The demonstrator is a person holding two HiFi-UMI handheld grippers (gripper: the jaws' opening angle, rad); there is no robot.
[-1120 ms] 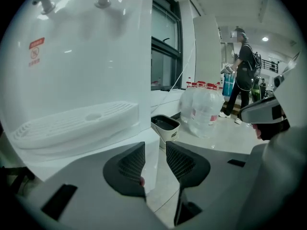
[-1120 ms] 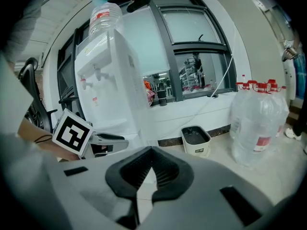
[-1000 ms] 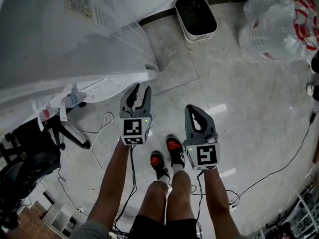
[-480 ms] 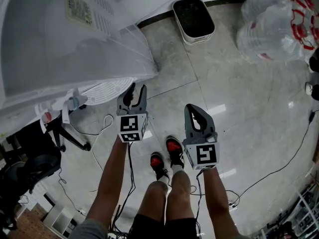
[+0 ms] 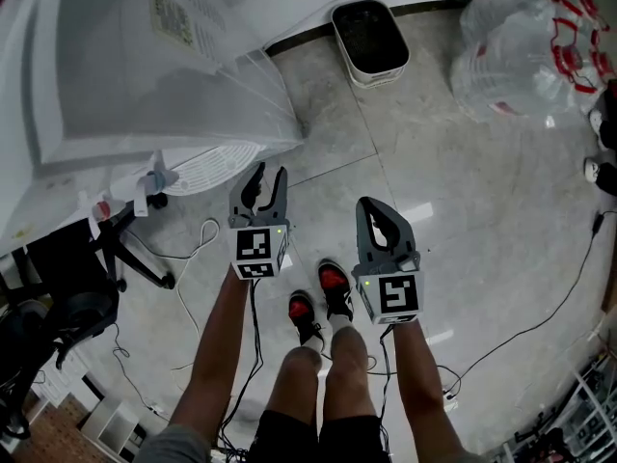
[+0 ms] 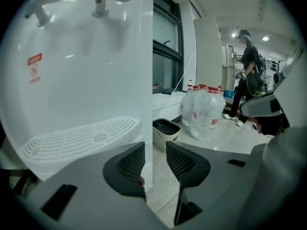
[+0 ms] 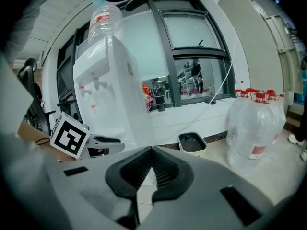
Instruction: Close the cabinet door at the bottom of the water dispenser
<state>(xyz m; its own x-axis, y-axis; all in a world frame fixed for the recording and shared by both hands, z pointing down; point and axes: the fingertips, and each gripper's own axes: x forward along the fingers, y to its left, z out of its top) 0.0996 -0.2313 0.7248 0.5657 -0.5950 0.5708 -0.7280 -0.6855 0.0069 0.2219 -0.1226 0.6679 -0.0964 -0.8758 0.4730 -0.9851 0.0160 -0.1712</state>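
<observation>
The white water dispenser [image 5: 145, 75] stands at the upper left, with its ribbed drip tray [image 5: 207, 174] jutting out. Its bottom cabinet door lies below the tray and shows in no view. My left gripper [image 5: 270, 174] hovers just right of the tray, open, its jaws a finger's width apart. In the left gripper view the dispenser [image 6: 86, 80] fills the left half. Its front corner edge lines up with the gap of the left gripper [image 6: 154, 150], and nothing is pinched. My right gripper [image 5: 376, 210] hangs over bare floor, shut and empty. The right gripper [image 7: 152, 150] points toward the dispenser [image 7: 110, 90].
A small white bin [image 5: 371, 39] sits against the wall beyond the dispenser. Large water bottles [image 5: 530, 56] stand at the upper right. A black chair base [image 5: 67, 278] and cables [image 5: 193, 244] lie at the left. My feet [image 5: 323, 302] are below the grippers. Another person [image 6: 249, 75] stands far off.
The left gripper has lifted slightly beside the drip tray, its jaws keeping the same gap. The right gripper has stayed where it was.
</observation>
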